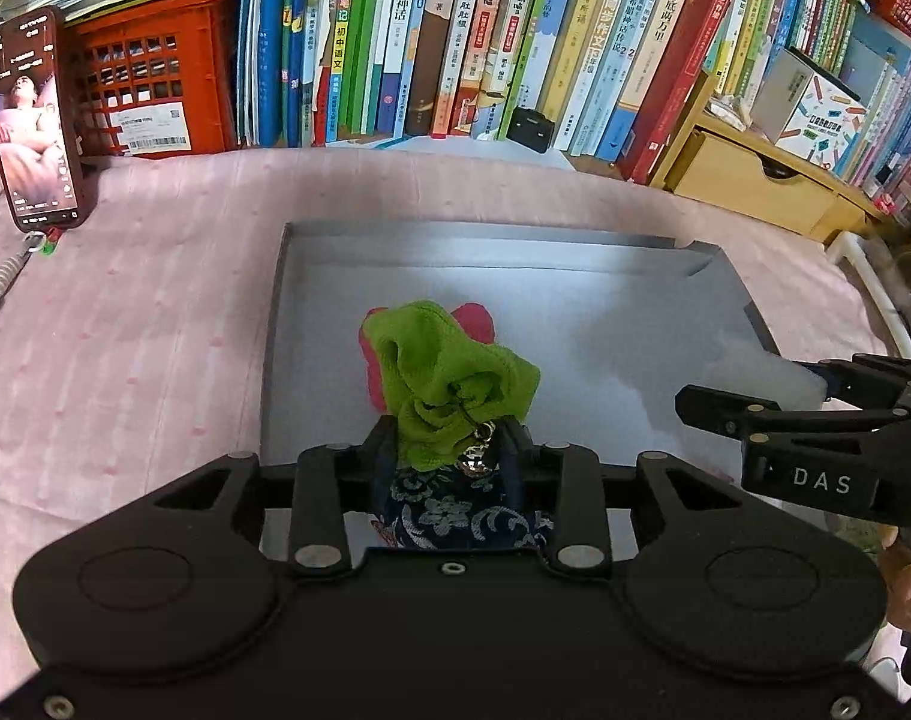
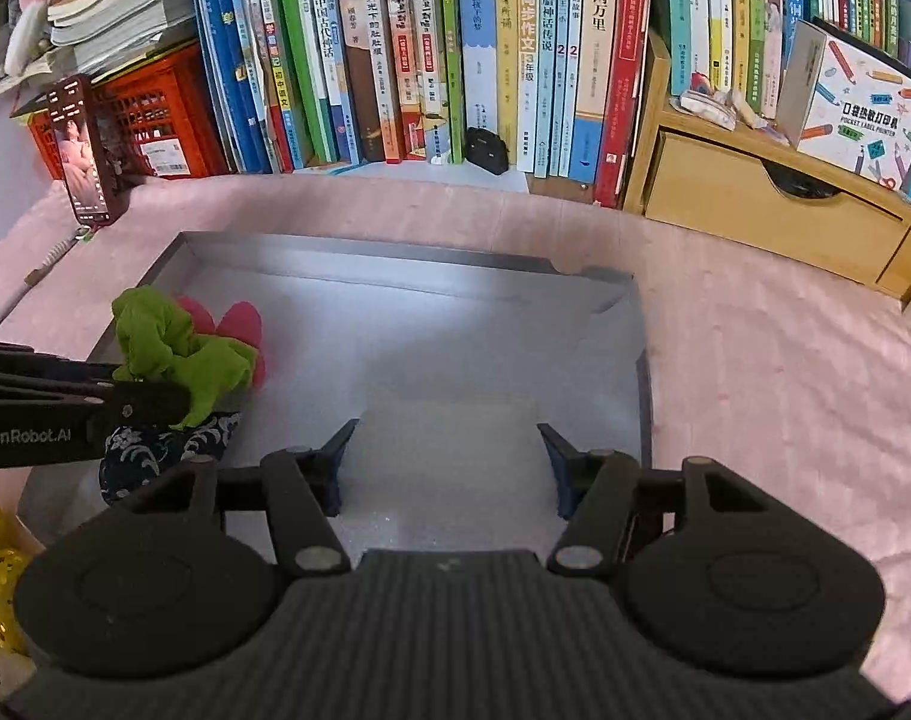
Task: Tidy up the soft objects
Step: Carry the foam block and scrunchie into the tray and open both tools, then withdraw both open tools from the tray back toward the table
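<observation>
Hiding behind green cloth [image 1: 449, 384], red piece [image 1: 482, 321] barely visible inside tray [image 1: 311, 312]. Left gripper [image 1: 452, 447] clamped on navy pouch [image 1: 467, 510] at tray's near-left. Right gripper [image 2: 446, 462] spread wide around white foam block [image 2: 455, 438], contact unclear.

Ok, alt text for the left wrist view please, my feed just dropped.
The left hand-held gripper is shut on a navy floral pouch topped with green cloth, held over a shallow grey box on a pink tablecloth. The right hand-held gripper reaches in from the right; bookshelves fill the background.
</observation>
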{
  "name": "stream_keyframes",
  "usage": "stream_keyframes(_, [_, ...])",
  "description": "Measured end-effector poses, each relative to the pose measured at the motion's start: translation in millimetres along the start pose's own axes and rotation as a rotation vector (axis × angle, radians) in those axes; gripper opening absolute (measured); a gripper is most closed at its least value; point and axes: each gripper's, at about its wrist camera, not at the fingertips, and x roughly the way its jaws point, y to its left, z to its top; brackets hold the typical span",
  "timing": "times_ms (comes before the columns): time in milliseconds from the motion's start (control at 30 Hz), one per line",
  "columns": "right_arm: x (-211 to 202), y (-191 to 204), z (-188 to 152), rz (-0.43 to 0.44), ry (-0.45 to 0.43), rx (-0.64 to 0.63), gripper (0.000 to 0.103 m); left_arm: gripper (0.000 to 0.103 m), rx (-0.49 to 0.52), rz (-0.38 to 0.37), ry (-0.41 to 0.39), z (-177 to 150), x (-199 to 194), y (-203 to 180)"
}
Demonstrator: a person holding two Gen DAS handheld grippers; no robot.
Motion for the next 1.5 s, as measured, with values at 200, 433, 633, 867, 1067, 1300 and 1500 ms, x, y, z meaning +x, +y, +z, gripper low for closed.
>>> stream_keyframes(200, [-10,-6,2,0.016,-0.024,0.025,0.081,0.046,0.012,-0.001,-0.030,-1,-15,-1])
stream_keyframes(433, [-37,-11,0,0.033,-0.086,0.035,0.084,0.065,0.059,-0.002,-0.108,-9,-50,-5])
stream_keyframes(633, [-77,-11,-20,0.025,-0.192,-0.010,0.085,0.077,0.124,0.002,-0.204,-32,-90,-3])
stream_keyframes(867, [-130,-15,-65,0.003,-0.349,-0.057,0.085,0.083,0.157,-0.004,-0.313,-73,-139,11])
stream_keyframes(1067, [-164,-26,-111,-0.031,-0.443,-0.059,0.086,0.088,0.151,-0.018,-0.384,-115,-173,35])
stream_keyframes(1300, [-185,-37,-162,-0.075,-0.503,-0.043,0.087,0.091,0.124,0.005,-0.431,-158,-192,64])
stream_keyframes(1500, [-184,-36,-197,-0.126,-0.513,-0.051,0.087,0.092,0.078,0.045,-0.428,-191,-185,86])
